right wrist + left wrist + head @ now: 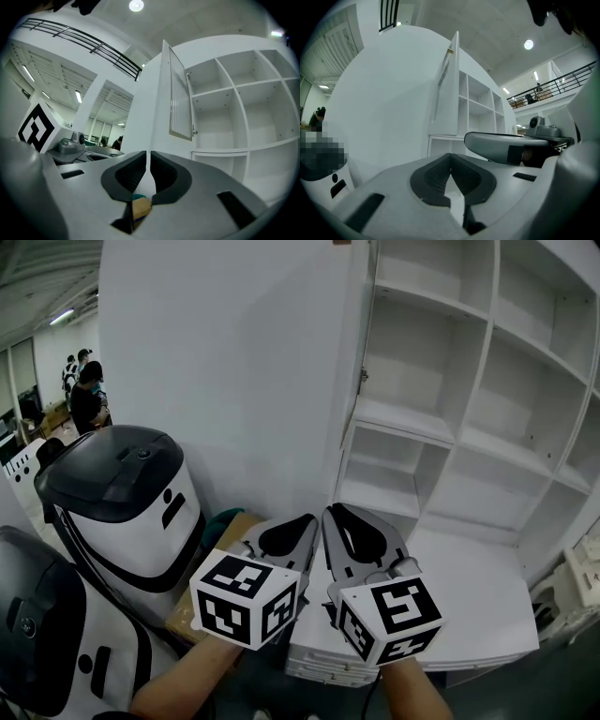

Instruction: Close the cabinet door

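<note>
The white cabinet (469,399) with its bare shelves stands at the right of the head view. Its tall door (225,371) is swung wide open to the left, with a small latch (363,379) on its edge. Both grippers hover side by side low in front of the cabinet, apart from the door. My left gripper (309,519) is shut with nothing in it, and so is my right gripper (329,512). The left gripper view shows the door edge (453,84) above its shut jaws (450,156). In the right gripper view the door (180,98) and shelves (243,108) rise beyond the shut jaws (148,153).
Two white-and-black machines (122,488) (37,615) stand at the left, close to the door's swing. A cardboard box (225,538) lies between them and the grippers. White stacked boards (469,606) lie before the cabinet's foot. People (86,395) stand far off at the left.
</note>
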